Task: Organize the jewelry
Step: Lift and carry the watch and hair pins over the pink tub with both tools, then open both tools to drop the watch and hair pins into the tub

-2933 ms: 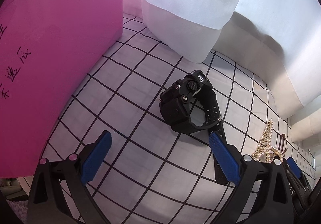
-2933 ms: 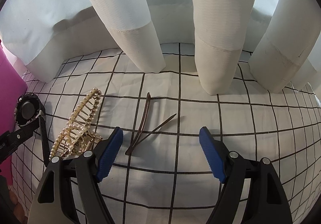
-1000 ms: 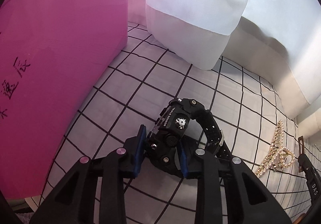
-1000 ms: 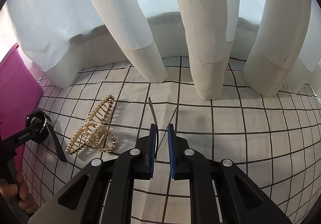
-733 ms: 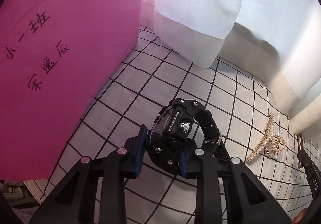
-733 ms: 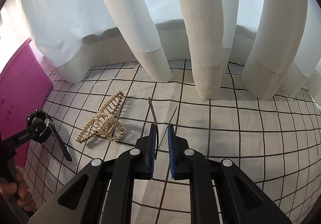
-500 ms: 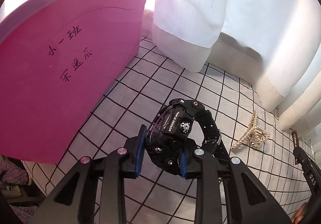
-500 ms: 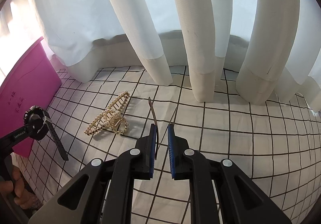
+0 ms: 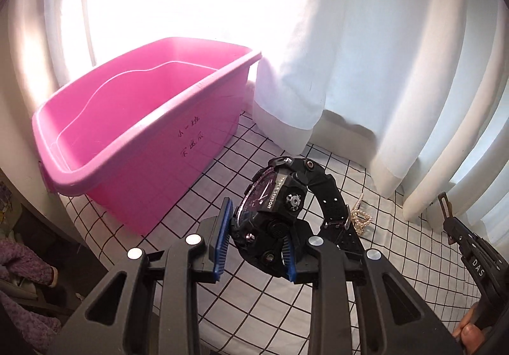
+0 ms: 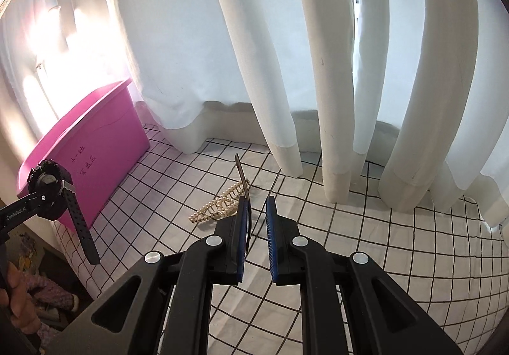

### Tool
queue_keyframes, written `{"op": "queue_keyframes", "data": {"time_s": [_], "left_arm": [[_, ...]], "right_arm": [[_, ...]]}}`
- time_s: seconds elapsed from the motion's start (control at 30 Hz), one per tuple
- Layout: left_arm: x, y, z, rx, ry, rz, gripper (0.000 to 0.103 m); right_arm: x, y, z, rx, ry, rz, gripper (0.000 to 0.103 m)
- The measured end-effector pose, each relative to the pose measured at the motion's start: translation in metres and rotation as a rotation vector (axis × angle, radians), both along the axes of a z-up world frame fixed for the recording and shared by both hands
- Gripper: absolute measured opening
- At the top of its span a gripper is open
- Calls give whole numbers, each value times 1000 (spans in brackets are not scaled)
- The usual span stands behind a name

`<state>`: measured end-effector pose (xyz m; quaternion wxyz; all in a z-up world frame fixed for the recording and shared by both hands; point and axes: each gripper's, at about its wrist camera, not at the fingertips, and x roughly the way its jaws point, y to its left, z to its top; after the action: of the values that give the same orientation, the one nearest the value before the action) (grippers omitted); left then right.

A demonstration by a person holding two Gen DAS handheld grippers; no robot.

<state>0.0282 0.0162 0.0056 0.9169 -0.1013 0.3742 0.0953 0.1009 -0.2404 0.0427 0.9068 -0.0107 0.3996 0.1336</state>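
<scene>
A white cloth [image 10: 366,227] with a black grid covers the surface, which looks like a bed more than a worktop. White curtains [image 10: 318,68] hang in folds along its far edge, with bright daylight behind them.

At the far left stands one pink tub [image 9: 133,145], open on top, with dark handwriting on its side. Nothing shows inside it from this angle. It rests on the cloth, close to the curtain hem.

One black watch [image 9: 280,215] is off the cloth, clamped by its case between the blue pads of the left gripper [image 9: 254,243]; its strap [image 10: 79,227] hangs loose below. The watch is in the air just beside the tub's near corner, below its rim as seen from the right wrist.

One pearl hair claw [image 10: 219,202] lies on the cloth, well apart from the tub, partly hidden behind the right gripper [image 10: 256,227].

That gripper's jaws are narrow, pinching one thin brown hair clip [image 10: 243,183], which sticks up past the fingertips and is lifted clear of the cloth.

A person's fingers [image 10: 19,301] show at the lower left, around the left gripper's handle.
</scene>
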Motion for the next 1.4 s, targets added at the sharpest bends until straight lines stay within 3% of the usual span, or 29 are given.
{"op": "queue_keyframes", "data": {"time_s": [0.23,0.43,0.6,0.8,1.1,1.4], "left_arm": [[-26,16,42,57,-51,100,28],[-26,44,67,75,-97,136,28],[-13,84,81,83,-144,138,28],[11,153,84,80,-132,157,28],[51,243,50,31,-13,201,28],[90,276,12,-13,123,184,28]], "right_arm": [[9,50,29,64,-51,167,11],[21,101,54,81,-91,268,11],[38,154,71,64,-122,326,12],[70,226,76,105,-97,380,12],[117,334,44,70,37,483,12],[158,399,-11,-19,272,546,12]]}}
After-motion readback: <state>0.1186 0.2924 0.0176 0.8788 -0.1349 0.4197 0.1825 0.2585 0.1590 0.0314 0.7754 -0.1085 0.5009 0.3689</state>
